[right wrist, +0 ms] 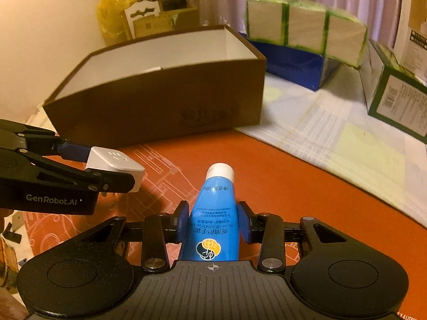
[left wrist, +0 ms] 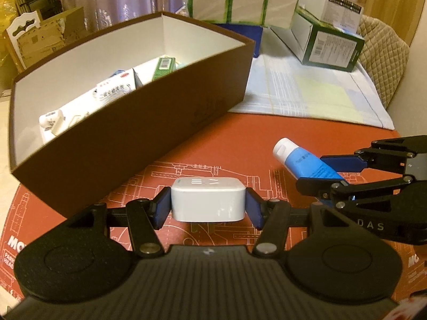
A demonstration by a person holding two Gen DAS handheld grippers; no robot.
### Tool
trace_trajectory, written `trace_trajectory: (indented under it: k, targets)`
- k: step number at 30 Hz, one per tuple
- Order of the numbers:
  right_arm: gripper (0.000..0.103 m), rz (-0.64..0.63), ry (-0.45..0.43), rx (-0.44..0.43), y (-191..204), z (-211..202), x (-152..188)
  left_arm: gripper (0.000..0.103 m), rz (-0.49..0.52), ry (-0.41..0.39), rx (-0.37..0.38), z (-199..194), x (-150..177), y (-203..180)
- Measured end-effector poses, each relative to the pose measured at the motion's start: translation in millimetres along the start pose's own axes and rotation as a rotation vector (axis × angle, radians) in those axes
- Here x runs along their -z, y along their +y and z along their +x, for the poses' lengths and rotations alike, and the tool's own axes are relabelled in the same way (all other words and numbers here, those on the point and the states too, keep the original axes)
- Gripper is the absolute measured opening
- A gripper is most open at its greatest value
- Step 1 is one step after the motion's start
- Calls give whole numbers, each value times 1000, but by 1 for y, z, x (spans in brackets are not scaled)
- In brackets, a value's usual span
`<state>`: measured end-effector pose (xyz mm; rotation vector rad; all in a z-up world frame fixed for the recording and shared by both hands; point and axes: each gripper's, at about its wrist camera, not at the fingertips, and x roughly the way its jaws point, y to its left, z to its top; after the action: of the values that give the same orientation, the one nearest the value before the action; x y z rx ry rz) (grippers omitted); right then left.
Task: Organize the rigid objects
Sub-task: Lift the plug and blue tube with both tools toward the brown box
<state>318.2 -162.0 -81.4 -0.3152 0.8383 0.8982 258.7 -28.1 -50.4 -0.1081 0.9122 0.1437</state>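
Left gripper [left wrist: 208, 206] clamps a white adapter [left wrist: 208, 198]; right gripper [right wrist: 213, 225] clamps a blue tube [right wrist: 213, 213] lengthwise; open brown box [left wrist: 149, 144] lies ahead, left nearer.

The left gripper [left wrist: 208, 208] points forward and downward, its two blue-padded fingers [left wrist: 161, 208] pressed against opposite sides of a white adapter [left wrist: 208, 198], holding it clear of the tabletop [left wrist: 253, 146]. The right gripper [right wrist: 213, 221] tilts down likewise, its fingers [right wrist: 244, 220] drawn in narrowly and clamped on the body of a blue tube [right wrist: 213, 213], cap pointing away. The two grippers sit side by side, near each other, each visible from the other's camera.
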Motion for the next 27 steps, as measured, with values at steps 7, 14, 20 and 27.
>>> trace_trajectory:
  k: [7, 14, 20, 27]
  targets:
    - [36, -19, -43, -29, 9, -13, -10, 54, -24, -41, -3, -25, -7, 4]
    - [36, -33, -91, -57, 17, -25, -25, 54, -48, -80, -10, -48, -16, 9]
    - [36, -52, -134, -89, 23, -31, -45, 54, -81, -127, -31, -68, -27, 19]
    - [36, -81, -176, -142, 40, -28, -74, 54, -114, -163, -73, -80, -42, 43]
